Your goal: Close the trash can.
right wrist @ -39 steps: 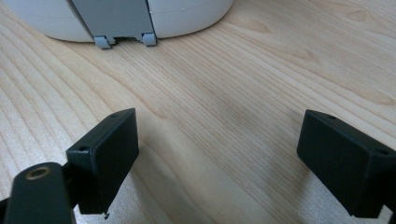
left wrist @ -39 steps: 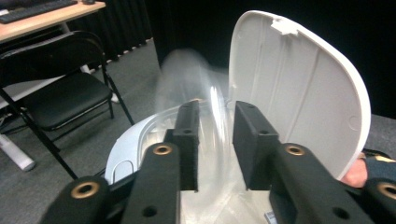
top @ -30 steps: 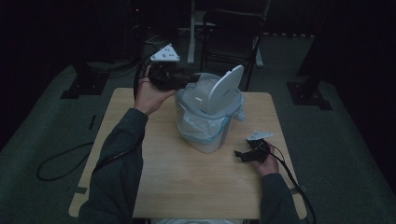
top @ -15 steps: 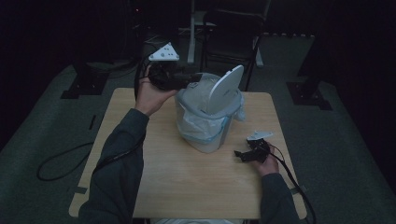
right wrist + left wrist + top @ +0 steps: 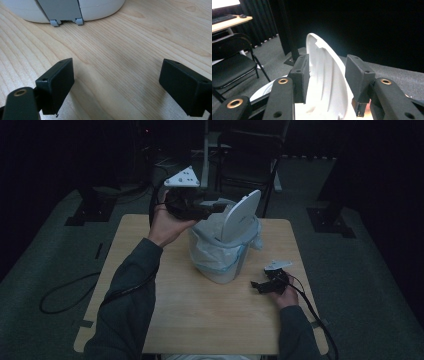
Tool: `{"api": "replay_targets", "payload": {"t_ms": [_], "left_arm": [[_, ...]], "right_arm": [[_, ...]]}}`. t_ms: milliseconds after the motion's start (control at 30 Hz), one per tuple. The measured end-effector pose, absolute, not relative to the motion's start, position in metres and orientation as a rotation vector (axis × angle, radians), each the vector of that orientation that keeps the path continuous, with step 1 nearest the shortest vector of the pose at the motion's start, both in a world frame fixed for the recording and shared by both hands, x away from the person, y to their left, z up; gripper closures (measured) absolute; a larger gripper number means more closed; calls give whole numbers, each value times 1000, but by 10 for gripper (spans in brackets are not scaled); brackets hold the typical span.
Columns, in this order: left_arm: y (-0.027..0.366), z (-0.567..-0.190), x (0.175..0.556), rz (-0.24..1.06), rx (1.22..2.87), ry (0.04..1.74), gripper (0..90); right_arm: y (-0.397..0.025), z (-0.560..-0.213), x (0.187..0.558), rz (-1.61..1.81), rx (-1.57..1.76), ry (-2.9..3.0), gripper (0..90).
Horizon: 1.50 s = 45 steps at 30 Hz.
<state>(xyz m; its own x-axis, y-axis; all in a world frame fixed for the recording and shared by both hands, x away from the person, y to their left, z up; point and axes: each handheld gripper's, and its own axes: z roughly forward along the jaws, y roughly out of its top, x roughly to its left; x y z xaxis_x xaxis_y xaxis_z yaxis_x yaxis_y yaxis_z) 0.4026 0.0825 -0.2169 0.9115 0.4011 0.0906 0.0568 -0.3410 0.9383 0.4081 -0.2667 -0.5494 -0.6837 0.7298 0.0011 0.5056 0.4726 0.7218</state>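
A white bin (image 5: 220, 262) lined with a pale plastic bag stands in the middle of the wooden table (image 5: 210, 320). Its white lid (image 5: 241, 215) is tipped up on edge. My left gripper (image 5: 220, 206), held high at the bin's far left rim, is shut on the lid (image 5: 324, 75), with one jaw on each face of it. My right gripper (image 5: 257, 285) lies low on the table to the right of the bin, open, with bare wood between its jaws (image 5: 116, 87). The bin's base (image 5: 100, 7) with a grey foot piece (image 5: 65, 12) lies just ahead of it.
A folding chair (image 5: 250, 150) stands behind the table, and it shows too in the left gripper view as the chair (image 5: 232, 67) beside a desk (image 5: 227, 21). Black stand feet (image 5: 85, 215) sit on the floor at both sides. A cable (image 5: 65, 290) loops on the floor at left.
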Motion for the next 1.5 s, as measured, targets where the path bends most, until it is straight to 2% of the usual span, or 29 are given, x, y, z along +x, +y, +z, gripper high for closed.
{"api": "replay_targets", "payload": {"t_ms": [600, 1033, 1433, 1500], "left_arm": [[53, -230, 409, 409, 1964, 343, 530], [74, -235, 420, 503, 1919, 478, 559], [96, -261, 449, 605, 1874, 689, 674], [97, -266, 453, 630, 1892, 714, 731]], "right_arm": [[-267, -549, 408, 1032, 1049, 2417, 119], [-267, -549, 408, 1031, 1050, 2417, 119], [-267, -549, 408, 1031, 1048, 2417, 119], [-267, -549, 408, 1030, 1048, 2417, 119]]}}
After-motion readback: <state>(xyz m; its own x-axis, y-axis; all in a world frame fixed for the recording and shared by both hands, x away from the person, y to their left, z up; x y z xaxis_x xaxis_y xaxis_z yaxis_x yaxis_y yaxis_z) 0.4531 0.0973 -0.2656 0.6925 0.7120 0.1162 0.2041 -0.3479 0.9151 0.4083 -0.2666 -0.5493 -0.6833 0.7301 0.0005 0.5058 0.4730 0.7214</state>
